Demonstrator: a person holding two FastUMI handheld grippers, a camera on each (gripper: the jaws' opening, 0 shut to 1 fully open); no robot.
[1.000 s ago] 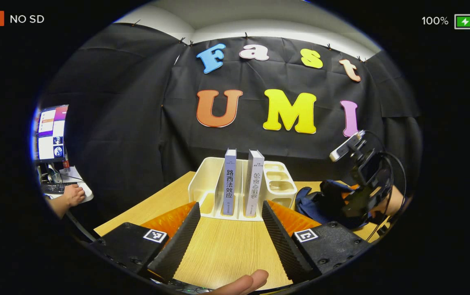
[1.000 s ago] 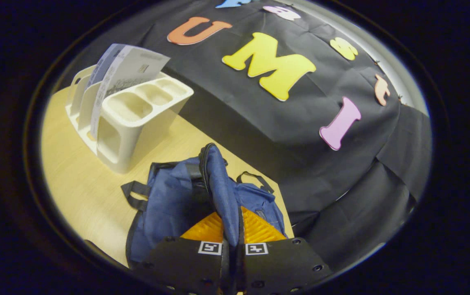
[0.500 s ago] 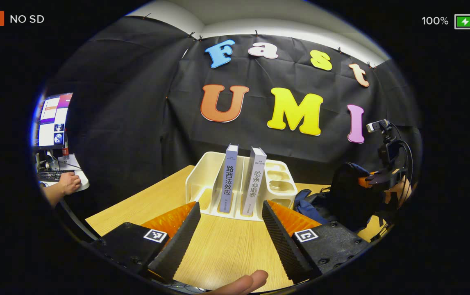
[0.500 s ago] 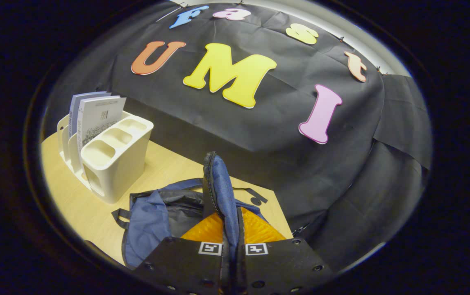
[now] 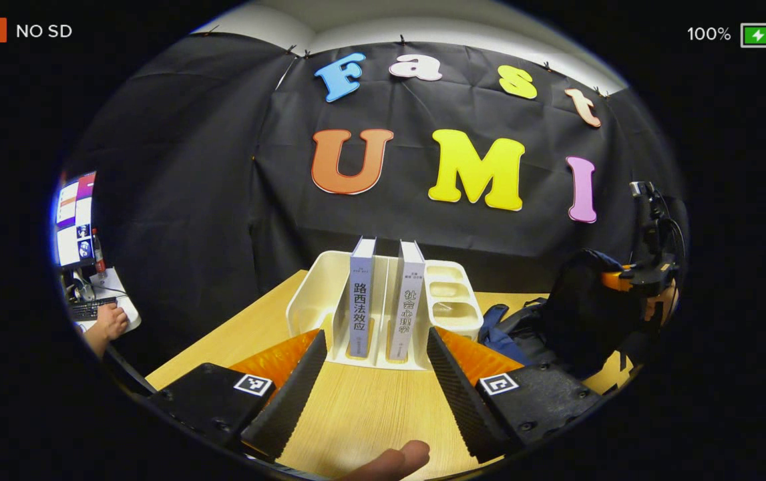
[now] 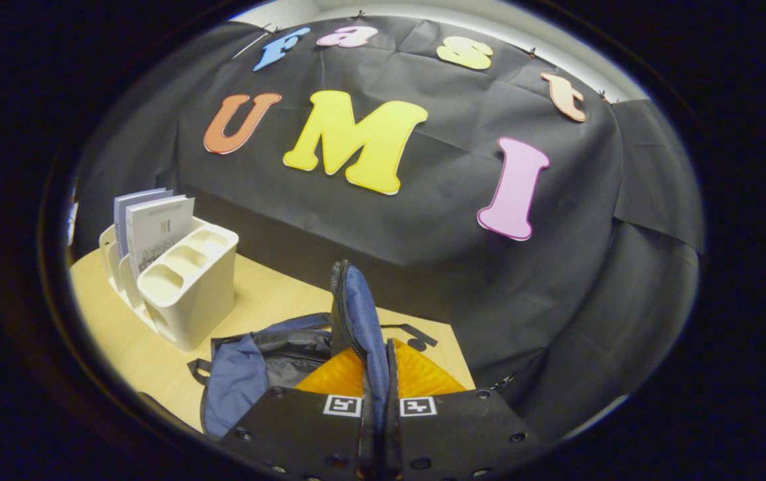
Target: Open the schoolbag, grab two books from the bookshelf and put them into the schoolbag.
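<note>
- Bookshelf of cream moulded plastic (image 5: 319,300), with upright slots and three rounded cups stepped along one end, stands on the pale wood-grain counter (image 5: 362,407).
- Two slim grey-spined books, the left book (image 5: 360,300) and the right book (image 5: 409,304), stand upright side by side in the bookshelf's middle slots.
- Left tongs (image 5: 376,374) are spread wide just in front of the bookshelf, holding nothing; their inner faces are finely ribbed, and both books show in the gap between them.
- Soft navy fabric schoolbag (image 6: 249,367) lies slumped on the counter to the right of the bookshelf, its dark lining showing at the mouth.
- Right tongs (image 6: 374,374) are clamped together on the schoolbag's zip-edged flap (image 6: 356,314), which stands up between them as a narrow fold above the bag's mouth.
- In the left gripper view the right tongs' housing (image 5: 646,277) sits well to the right of the bookshelf, above the dark bag.
</note>
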